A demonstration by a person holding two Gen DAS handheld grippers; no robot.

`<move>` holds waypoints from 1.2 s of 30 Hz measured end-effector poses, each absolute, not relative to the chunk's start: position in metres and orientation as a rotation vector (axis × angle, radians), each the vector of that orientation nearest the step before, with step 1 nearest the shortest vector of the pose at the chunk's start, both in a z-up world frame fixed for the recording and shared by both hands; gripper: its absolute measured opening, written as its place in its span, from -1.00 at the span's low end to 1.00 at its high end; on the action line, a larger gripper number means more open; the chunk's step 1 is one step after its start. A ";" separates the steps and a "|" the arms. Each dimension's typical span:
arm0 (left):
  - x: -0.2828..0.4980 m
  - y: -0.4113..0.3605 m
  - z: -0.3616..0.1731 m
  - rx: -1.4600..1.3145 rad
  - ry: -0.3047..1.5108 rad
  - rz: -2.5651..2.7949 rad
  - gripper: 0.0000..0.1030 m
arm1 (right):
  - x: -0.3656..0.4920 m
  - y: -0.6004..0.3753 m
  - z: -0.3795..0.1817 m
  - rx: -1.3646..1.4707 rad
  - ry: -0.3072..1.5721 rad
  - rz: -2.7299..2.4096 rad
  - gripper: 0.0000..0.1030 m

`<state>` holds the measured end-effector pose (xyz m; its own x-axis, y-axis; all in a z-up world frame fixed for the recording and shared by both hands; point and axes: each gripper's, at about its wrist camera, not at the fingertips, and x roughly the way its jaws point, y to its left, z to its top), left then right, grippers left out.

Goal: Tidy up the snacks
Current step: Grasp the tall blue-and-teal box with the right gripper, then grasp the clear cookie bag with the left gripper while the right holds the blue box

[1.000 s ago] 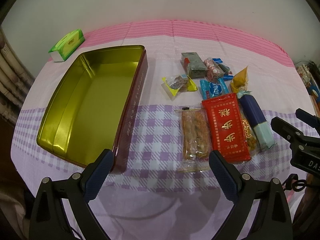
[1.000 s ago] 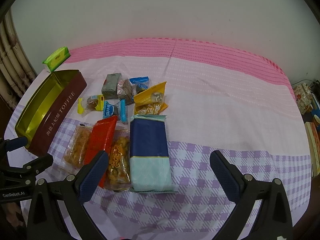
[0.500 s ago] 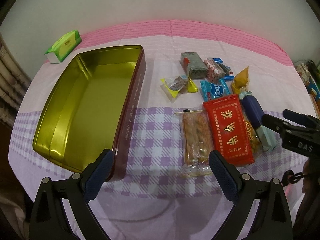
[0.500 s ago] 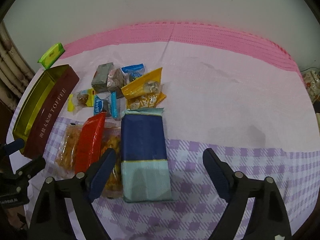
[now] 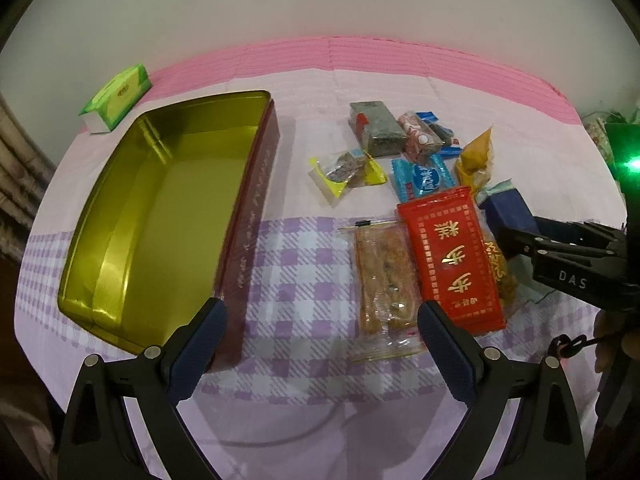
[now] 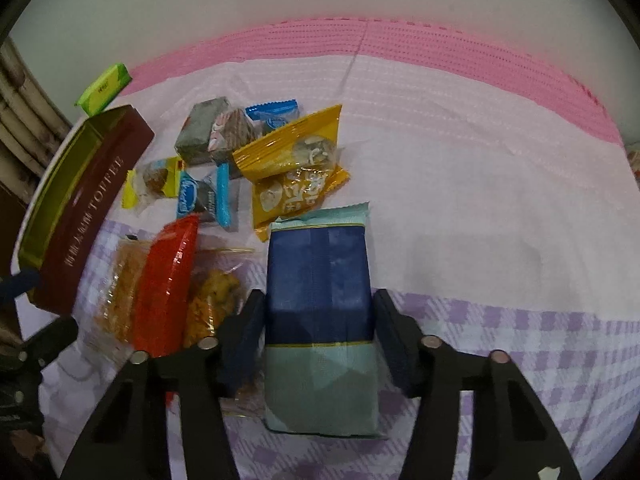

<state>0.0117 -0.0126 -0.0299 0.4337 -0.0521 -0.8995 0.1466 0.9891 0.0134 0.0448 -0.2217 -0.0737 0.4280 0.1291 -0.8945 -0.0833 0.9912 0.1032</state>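
Note:
A long blue and pale-green packet [image 6: 318, 264] lies on the checked cloth, and my right gripper [image 6: 318, 300] straddles its middle. Its jaws are closing, with both pads touching the packet's sides. In the left wrist view the same packet [image 5: 506, 208] shows partly behind the right gripper [image 5: 516, 236]. Left of it lie a red packet [image 5: 448, 264], a clear pack of crisp bars [image 5: 384, 276] and several small sweets [image 5: 420, 176]. An open gold-lined toffee tin [image 5: 248, 220] stands empty at the left. My left gripper [image 5: 322, 312] hangs open over the cloth between tin and snacks, holding nothing.
A green tissue pack [image 5: 116, 96] lies behind the tin near the pink far edge. Two yellow snack bags [image 6: 292, 160] lie just beyond the blue packet. The cloth to the right of the packet [image 6: 500, 208] is bare. A white wall backs the table.
My right gripper came down and forward over the blue packet, and its jaws went from wide open to touching the packet's sides. The left gripper stayed put.

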 end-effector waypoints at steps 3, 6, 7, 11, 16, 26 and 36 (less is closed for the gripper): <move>0.013 -0.015 -0.032 0.095 1.125 -0.129 0.87 | 0.043 -0.226 -0.074 0.047 1.121 0.125 -0.10; 0.013 -0.018 -0.033 0.096 1.131 -0.138 0.87 | 0.038 -0.233 -0.074 0.045 1.120 0.115 -0.10; 0.013 -0.018 -0.033 0.098 1.131 -0.140 0.87 | 0.037 -0.235 -0.073 0.040 1.120 0.110 -0.10; 0.014 -0.021 -0.036 0.083 1.147 -0.157 0.87 | 0.033 -0.242 -0.075 0.036 1.118 0.084 -0.08; 0.017 -0.023 -0.040 0.066 1.168 -0.170 0.87 | 0.029 -0.239 -0.076 -0.011 1.115 0.070 0.02; 0.024 -0.026 -0.048 0.056 1.211 -0.182 0.71 | 0.021 -0.264 -0.074 0.030 1.127 0.011 -0.08; 0.045 -0.033 -0.054 0.016 1.271 -0.180 0.47 | 0.018 -0.268 -0.075 0.050 1.129 0.007 -0.05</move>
<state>0.0447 -0.0333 -0.0535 0.2836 -0.1259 -0.9506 0.1435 0.9858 -0.0877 0.0185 -0.2685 -0.0745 0.4278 0.0310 -0.9033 0.0198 0.9989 0.0436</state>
